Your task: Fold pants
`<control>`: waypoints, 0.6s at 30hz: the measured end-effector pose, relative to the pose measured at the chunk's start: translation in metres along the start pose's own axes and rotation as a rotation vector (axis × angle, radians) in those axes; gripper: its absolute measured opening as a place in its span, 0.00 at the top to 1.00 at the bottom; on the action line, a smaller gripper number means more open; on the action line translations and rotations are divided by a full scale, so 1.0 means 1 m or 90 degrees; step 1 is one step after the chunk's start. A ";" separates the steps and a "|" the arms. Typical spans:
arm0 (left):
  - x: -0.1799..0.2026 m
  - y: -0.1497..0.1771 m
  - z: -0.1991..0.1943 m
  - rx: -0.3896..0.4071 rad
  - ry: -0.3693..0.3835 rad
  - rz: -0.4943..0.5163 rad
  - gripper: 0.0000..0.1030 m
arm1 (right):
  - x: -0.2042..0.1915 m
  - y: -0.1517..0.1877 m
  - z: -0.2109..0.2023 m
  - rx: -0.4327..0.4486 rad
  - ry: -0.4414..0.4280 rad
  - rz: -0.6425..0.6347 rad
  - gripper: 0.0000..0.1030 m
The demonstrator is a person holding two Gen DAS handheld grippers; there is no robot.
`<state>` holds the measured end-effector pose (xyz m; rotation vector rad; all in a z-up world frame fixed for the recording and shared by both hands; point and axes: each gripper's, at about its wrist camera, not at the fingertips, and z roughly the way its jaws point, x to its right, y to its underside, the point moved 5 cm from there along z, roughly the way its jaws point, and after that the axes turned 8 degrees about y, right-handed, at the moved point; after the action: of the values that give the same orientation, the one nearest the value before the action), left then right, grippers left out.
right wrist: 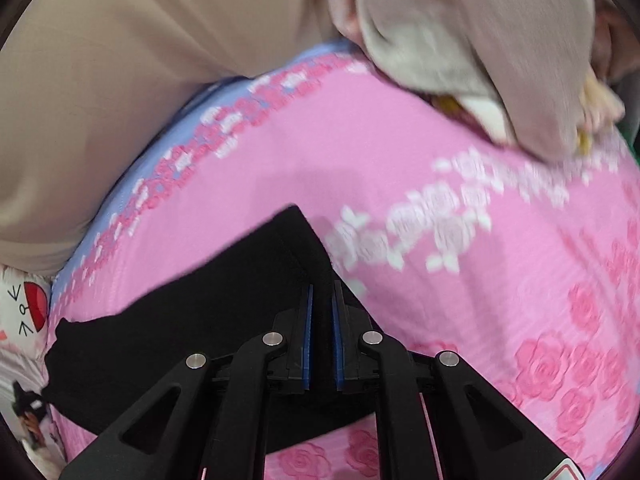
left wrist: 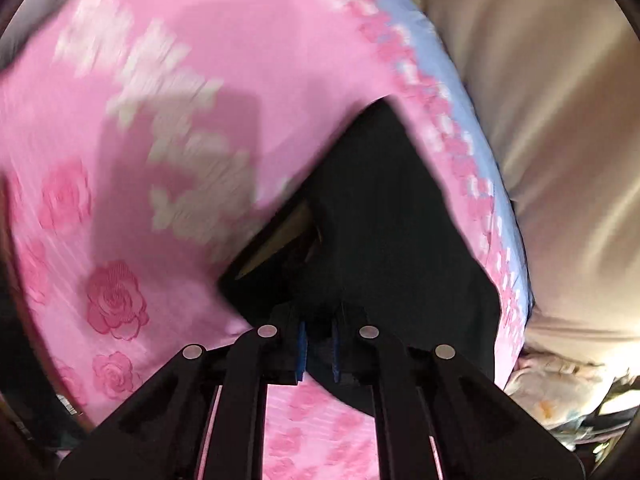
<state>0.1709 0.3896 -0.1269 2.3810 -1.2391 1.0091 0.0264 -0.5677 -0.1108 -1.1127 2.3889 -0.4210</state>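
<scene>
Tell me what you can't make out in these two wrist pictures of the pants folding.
- Left wrist view: the black pants run under the left gripper, so their near edge is hidden.
- Right wrist view: the pants pass behind the right gripper; their full shape is unclear.
- Both views: motion blur smears the pink floral sheet.

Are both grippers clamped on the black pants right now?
Yes. Left gripper and right gripper are shut on the pants, black cloth pinched between blue pads.
</scene>
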 end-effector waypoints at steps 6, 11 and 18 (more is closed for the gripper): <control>0.024 -0.003 -0.029 0.028 0.001 0.027 0.90 | 0.003 -0.017 -0.075 0.115 -0.024 0.010 0.96; 0.014 -0.002 -0.024 0.059 -0.155 0.021 0.69 | 0.049 0.021 -0.036 0.010 0.056 0.025 0.87; 0.058 0.038 -0.059 0.224 -0.226 0.106 0.62 | 0.015 0.043 -0.045 0.029 -0.062 0.007 0.42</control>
<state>0.1364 0.3623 -0.0475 2.8645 -1.5071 0.9448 -0.0333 -0.5488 -0.0972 -1.0755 2.2884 -0.4065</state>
